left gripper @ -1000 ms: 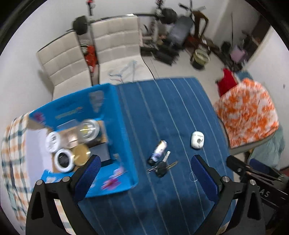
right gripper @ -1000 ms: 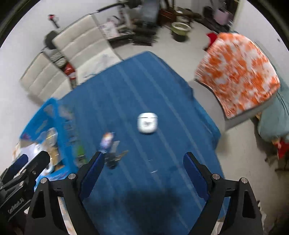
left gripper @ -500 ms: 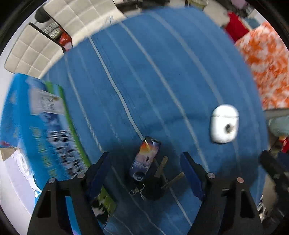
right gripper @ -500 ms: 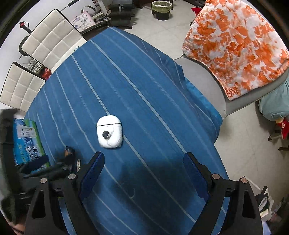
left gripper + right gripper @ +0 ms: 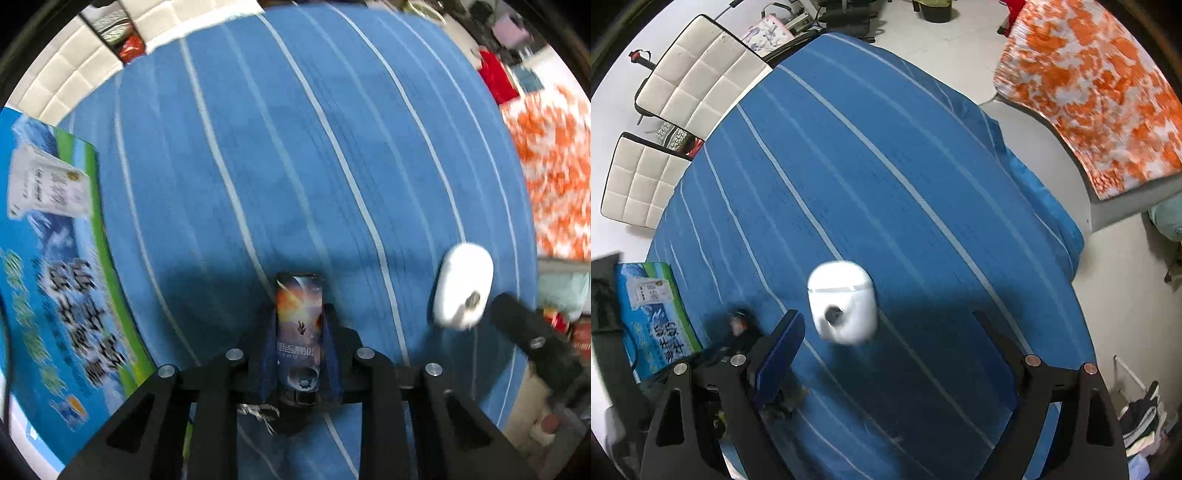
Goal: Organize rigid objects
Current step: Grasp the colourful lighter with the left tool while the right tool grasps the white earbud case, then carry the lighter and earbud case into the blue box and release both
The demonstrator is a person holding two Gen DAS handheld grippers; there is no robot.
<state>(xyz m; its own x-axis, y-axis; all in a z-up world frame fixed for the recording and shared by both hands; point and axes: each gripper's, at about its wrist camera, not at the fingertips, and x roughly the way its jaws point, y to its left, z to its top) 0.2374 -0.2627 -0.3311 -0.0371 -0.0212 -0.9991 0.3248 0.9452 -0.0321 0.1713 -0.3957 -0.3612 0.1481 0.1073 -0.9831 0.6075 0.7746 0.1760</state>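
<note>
My left gripper (image 5: 299, 325) is shut on a small printed tag on a bunch of keys (image 5: 299, 328), low over the blue striped tablecloth (image 5: 277, 166). The keys hang hidden under the jaws. A white earbud case (image 5: 461, 291) lies to its right. In the right wrist view the earbud case (image 5: 844, 302) lies just ahead of my open right gripper (image 5: 886, 328), nearer its left finger. The left gripper with the tag (image 5: 738, 321) shows at lower left.
A blue and green printed carton (image 5: 51, 258) stands at the table's left edge, also in the right wrist view (image 5: 653, 314). White padded chairs (image 5: 694, 77) stand behind the table. An orange patterned cloth (image 5: 1089, 85) covers a seat on the right.
My left gripper has come down over the key tag and shut on it. My right gripper has moved down and forward to the white earbud case, still open.
</note>
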